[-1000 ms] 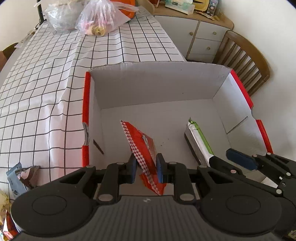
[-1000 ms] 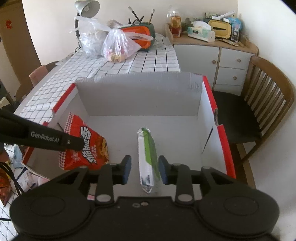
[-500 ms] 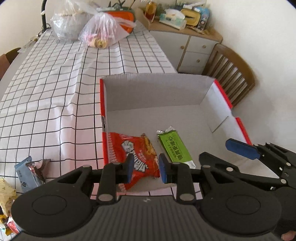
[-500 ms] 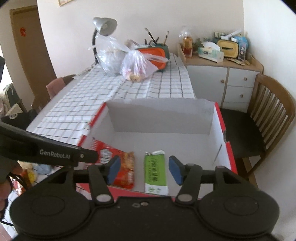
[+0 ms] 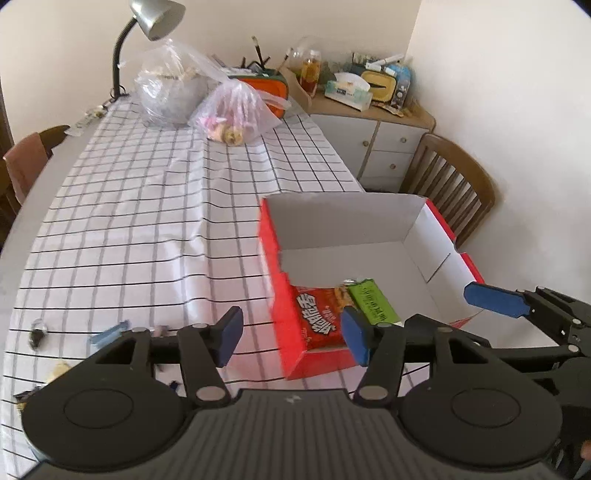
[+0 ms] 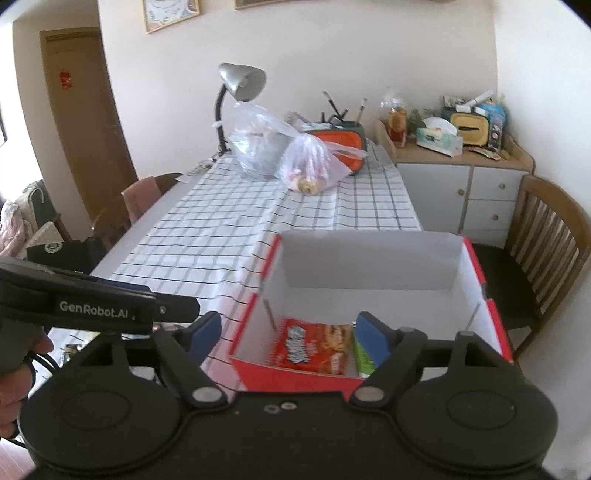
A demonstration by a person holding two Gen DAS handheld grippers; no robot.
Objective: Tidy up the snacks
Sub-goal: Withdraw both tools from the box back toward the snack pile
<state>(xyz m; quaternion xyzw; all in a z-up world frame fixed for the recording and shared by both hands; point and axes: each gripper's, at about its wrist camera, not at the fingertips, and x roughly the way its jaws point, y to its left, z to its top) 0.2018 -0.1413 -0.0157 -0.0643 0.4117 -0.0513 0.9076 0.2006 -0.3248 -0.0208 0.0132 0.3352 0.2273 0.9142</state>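
Observation:
A red cardboard box with white inside [image 5: 439, 236] [image 6: 369, 258] stands at the table's near right. A red snack packet [image 5: 317, 321] [image 6: 314, 345] and a green snack packet [image 5: 371, 301] [image 6: 362, 360] lie flat side by side in its near left corner. My left gripper [image 5: 291, 334] is open and empty, raised above the box's near left corner. My right gripper [image 6: 290, 336] is open and empty, raised above the box's near edge. Several loose snack wrappers [image 5: 109, 334] lie on the tablecloth at the near left.
The table has a white checked cloth [image 5: 147, 206]. Two plastic bags [image 5: 236, 114] [image 5: 170, 88], an orange case [image 5: 269, 83] and a desk lamp [image 5: 155, 16] stand at the far end. A wooden chair [image 5: 450, 184] and a cluttered cabinet [image 5: 373, 129] are to the right.
Both grippers let go of their packets, which now lie flat in the box. Both have opened wide and pulled back and up, away from the box.

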